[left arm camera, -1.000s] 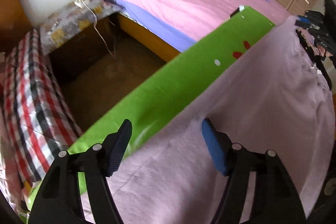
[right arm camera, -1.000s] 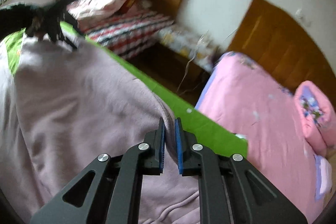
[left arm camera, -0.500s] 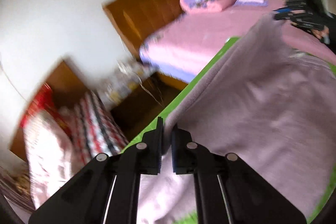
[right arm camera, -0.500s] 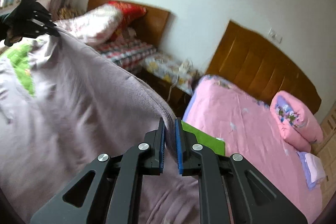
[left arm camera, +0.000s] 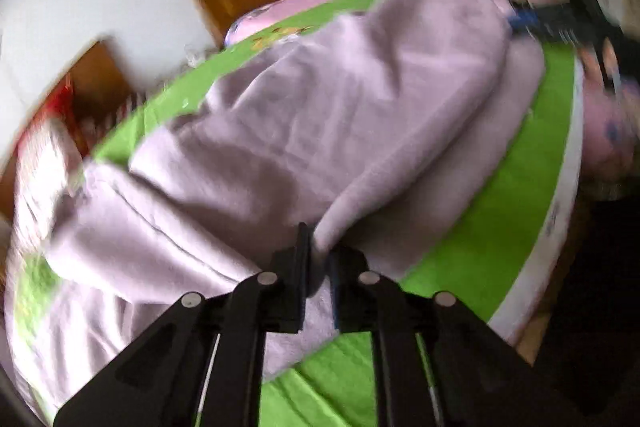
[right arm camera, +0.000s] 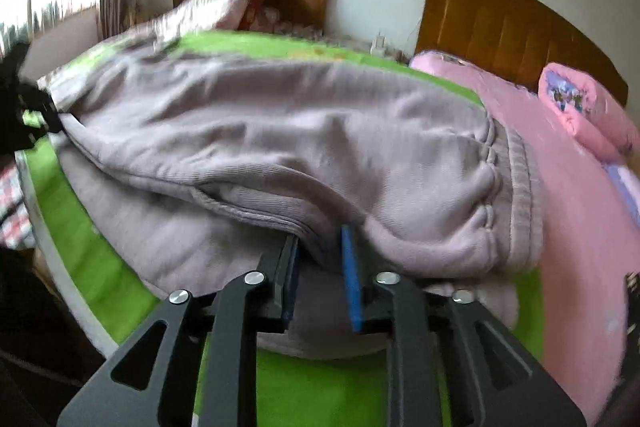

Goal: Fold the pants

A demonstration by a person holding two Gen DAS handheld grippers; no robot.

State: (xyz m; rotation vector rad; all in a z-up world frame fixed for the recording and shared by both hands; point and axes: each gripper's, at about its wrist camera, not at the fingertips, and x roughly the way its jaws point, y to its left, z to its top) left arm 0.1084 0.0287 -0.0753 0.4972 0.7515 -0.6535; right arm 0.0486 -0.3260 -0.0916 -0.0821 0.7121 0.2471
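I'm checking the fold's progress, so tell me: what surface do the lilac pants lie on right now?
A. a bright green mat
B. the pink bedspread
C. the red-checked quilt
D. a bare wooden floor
A: in both wrist views the pants rest folded over on the green mat, with green showing around the fabric, while the pink bed lies beyond the mat's edge.

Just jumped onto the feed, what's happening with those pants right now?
A person is folding lilac pants over on a green mat, one handheld gripper at each end. The left gripper is shut on the fabric's folded edge. The right gripper, near the waistband, has its jaws parted with cloth loose between them, so it looks to be letting go. The top layer already lies over the lower one.
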